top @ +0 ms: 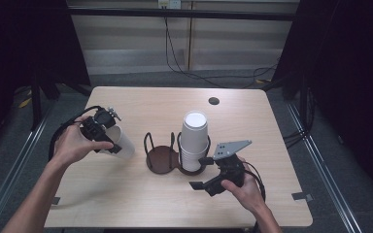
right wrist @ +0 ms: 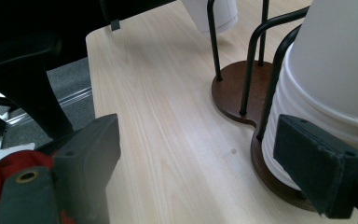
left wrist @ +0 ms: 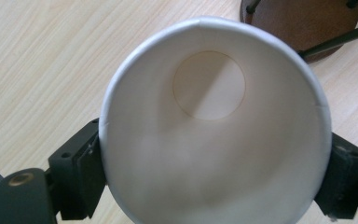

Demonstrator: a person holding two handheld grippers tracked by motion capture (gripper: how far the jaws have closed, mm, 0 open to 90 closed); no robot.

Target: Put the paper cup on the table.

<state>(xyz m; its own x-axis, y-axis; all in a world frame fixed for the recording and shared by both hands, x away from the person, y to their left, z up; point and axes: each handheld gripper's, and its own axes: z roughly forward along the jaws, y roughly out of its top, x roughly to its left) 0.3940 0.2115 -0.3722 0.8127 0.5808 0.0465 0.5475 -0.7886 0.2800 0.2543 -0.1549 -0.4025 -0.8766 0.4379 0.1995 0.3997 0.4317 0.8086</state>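
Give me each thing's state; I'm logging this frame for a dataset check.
Single paper cup: held tilted in the left tool, empty.
Cup stack: upside down, standing in the holder's right ring.
Cup holder: upright on the table, left ring empty.
Right tool: open, beside the stack's base.

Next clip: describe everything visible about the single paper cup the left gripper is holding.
The paper cup is plain white, apparently thin paper, with a rolled rim and a round flat bottom seen inside; it looks empty. The left gripper is shut on it, one jaw at each side near the rim. It is held tilted above the wooden table, left of the cup holder, apart from the stack.
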